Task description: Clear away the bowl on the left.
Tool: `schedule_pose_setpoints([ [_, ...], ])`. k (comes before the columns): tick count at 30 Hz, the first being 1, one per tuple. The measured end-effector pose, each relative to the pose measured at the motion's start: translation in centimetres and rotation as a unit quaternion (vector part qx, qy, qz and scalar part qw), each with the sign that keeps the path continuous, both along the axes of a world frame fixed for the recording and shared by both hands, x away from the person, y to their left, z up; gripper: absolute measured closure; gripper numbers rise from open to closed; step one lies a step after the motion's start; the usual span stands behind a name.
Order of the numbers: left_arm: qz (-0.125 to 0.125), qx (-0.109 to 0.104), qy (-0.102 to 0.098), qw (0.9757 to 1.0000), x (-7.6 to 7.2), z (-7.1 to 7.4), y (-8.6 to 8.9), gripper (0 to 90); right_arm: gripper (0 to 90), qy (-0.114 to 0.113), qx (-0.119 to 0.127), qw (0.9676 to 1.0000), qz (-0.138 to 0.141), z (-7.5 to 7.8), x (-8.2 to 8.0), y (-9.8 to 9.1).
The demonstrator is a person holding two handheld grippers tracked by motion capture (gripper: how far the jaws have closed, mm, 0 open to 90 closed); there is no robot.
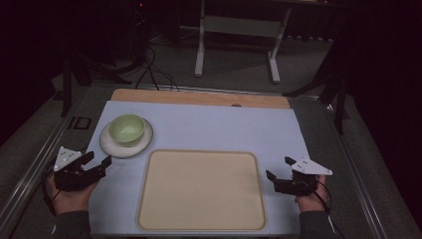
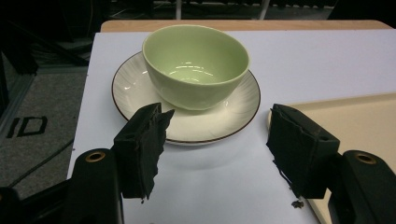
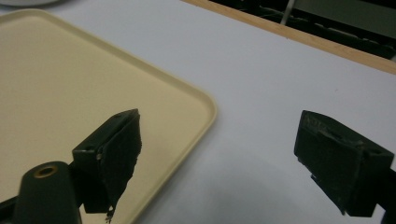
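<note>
Bowl on saucer, just ahead of open left tool.

Landmark: tray, lying on the mat at its near middle. Plate sits on the mat off the tray's far-left corner, close by, not touching. Bowl stands upright on the plate. Left gripper lies left of the tray, just before the plate. Right gripper lies right of the tray, beside its right edge. Bare table edge runs behind the mat.
</note>
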State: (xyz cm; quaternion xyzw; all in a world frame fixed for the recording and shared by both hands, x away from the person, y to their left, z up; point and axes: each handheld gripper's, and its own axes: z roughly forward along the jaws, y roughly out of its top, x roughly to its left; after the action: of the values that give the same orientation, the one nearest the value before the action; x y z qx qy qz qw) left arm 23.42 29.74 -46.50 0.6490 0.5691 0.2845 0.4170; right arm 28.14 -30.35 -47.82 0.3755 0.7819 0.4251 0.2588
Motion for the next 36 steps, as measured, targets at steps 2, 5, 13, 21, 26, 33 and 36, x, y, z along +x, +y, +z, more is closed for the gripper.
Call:
schedule_pose_setpoints([
  [2,0.002,-0.001,0.000,1.0000,0.0,0.0,0.0,37.3,14.3,0.000,-0.002,1.0000,-0.001,-0.1,0.0,0.0],
  [5,0.005,-0.003,0.000,1.0000,0.1,-0.1,0.1,37.3,13.9,0.001,-0.001,1.0000,0.003,-0.1,0.1,0.0],
  [13,0.005,-0.005,-0.002,1.0000,0.0,-0.1,0.0,36.5,13.7,-0.006,-0.003,1.0000,0.004,0.0,0.0,0.0],
  [21,0.006,-0.007,0.002,1.0000,0.2,0.1,-0.2,36.7,13.7,-0.011,-0.001,0.9999,0.004,0.1,0.0,0.0],
  [26,0.007,-0.008,-0.004,0.9999,0.3,0.7,-0.3,36.6,13.7,-0.014,-0.001,0.9999,0.005,0.1,-0.1,0.1],
  [33,0.004,-0.008,-0.004,0.9999,0.8,1.2,-0.6,36.7,13.7,-0.016,0.001,0.9999,0.006,0.1,-0.1,0.1],
  [36,0.004,-0.011,-0.005,0.9999,1.3,1.4,-0.7,36.0,13.7,-0.020,0.003,0.9998,0.007,0.2,-0.1,0.1],
])
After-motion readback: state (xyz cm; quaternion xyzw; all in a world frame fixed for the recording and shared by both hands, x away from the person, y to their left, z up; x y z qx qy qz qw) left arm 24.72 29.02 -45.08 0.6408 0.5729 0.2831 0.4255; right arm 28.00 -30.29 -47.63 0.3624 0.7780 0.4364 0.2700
